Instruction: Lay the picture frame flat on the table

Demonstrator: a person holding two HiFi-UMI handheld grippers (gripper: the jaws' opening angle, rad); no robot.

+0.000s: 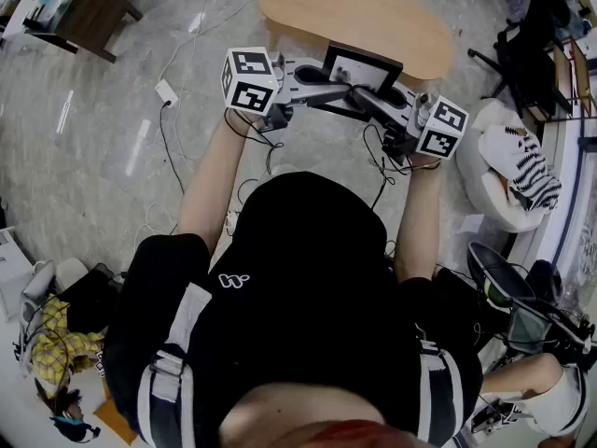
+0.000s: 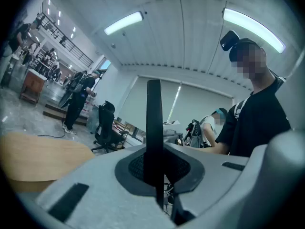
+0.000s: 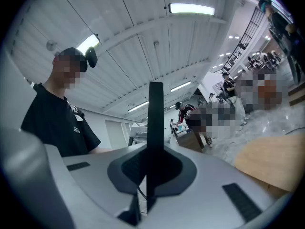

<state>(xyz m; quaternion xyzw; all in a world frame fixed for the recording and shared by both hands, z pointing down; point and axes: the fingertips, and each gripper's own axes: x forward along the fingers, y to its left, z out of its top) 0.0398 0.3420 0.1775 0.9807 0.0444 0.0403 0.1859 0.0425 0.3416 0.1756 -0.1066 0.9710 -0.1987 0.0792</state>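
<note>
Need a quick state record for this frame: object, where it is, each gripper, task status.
object: picture frame, black border, pale mat
position: between the two grippers, at the near edge of the wooden table; whether it touches the table cannot be told
left gripper: shut on one edge of the frame, which shows edge-on between its jaws
right gripper: shut on the opposite edge, also seen edge-on
task status: frame held by both grippers, not yet released flat

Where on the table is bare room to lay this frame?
The table is bare beyond the picture frame, left end to right end. Crowded only at the near edge, where left gripper and right gripper hold it.
</note>
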